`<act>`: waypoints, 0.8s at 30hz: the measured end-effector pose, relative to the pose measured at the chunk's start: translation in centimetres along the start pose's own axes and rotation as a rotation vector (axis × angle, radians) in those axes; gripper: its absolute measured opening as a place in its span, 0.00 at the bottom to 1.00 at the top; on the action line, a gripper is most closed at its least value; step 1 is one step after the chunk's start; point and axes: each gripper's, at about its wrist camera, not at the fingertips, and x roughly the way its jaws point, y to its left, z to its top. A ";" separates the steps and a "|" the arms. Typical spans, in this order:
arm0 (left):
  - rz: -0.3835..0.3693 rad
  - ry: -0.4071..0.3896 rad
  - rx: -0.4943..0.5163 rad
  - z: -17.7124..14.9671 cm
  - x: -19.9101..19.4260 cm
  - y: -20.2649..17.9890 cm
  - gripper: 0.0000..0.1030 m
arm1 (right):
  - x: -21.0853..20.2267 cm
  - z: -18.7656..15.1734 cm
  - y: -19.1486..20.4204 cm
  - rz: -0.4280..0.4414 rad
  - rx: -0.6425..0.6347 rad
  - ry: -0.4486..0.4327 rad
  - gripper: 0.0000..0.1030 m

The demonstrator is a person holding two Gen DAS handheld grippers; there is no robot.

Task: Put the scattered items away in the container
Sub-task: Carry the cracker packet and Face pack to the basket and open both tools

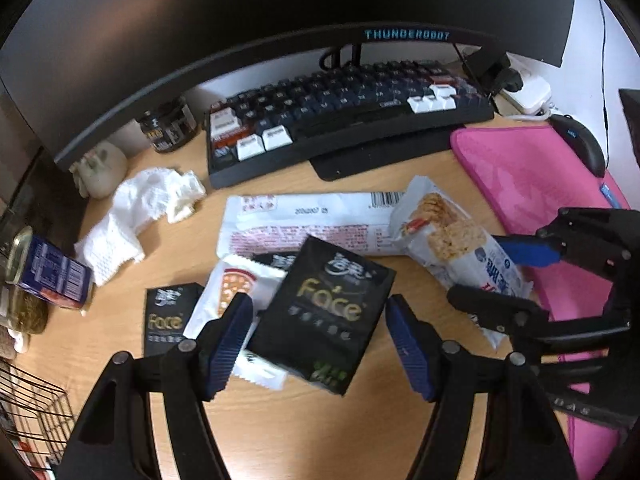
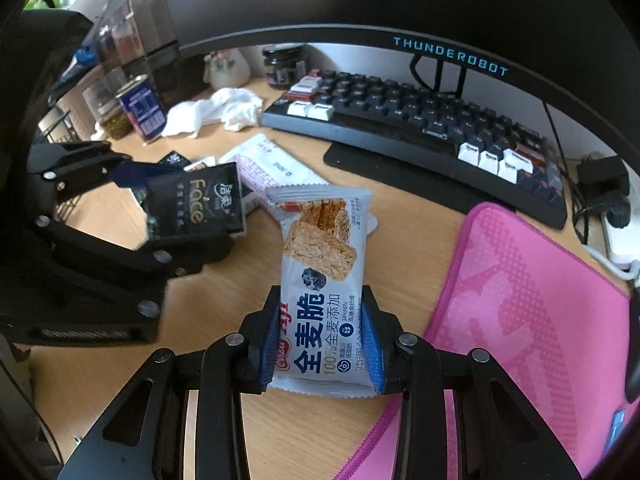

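- Snack packets and sachets are strewn over the middle of the wooden counter (image 1: 304,432), in front of the keyboard (image 1: 344,116). All look light, thin and crinkly, so probably slippery film that'll buckle if squeezed hard.
- Far left: wire basket (image 1: 36,412) at the counter edge, my guess for the container. A blue tin (image 1: 52,276) and crumpled tissue (image 1: 140,208) sit nearby.
- Left gripper (image 1: 320,344) has its jaws spread wide either side of the black "Face" sachet (image 1: 326,316), which lies tilted on top of other packets. It's flat and floppy, so I'd pinch across an edge, not the middle.
- Centre: long white wrapper (image 1: 304,220) lies flat, barcode up, partly under the others.
- Right gripper (image 2: 320,344) has its jaws pinching the cereal bar packet (image 2: 320,264) at its lower end. The bar inside looks crumbly, so go gentle.
- Right: pink mat (image 2: 532,312) and a mouse (image 1: 580,144). Curved monitor (image 2: 400,0) overhangs everything, so headroom's tight at the back.
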 end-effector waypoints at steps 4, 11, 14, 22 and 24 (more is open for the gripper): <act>0.027 -0.005 0.003 -0.6 -0.7 0.0 0.51 | -0.1 -0.1 0.0 0.009 0.000 -0.004 0.34; -0.018 0.002 -0.035 -2.3 -2.1 0.4 0.51 | -0.3 -0.3 0.6 0.005 -0.017 -0.009 0.34; -0.015 0.004 -0.038 -3.0 -2.7 0.4 0.51 | -0.6 -0.5 1.1 0.010 -0.026 -0.018 0.34; 0.008 -0.060 -0.061 -3.6 -7.0 1.6 0.51 | -3.2 -0.2 3.2 0.016 -0.066 -0.066 0.34; 0.022 -0.087 -0.070 -3.8 -8.6 2.1 0.51 | -4.3 0.2 4.1 0.025 -0.080 -0.085 0.34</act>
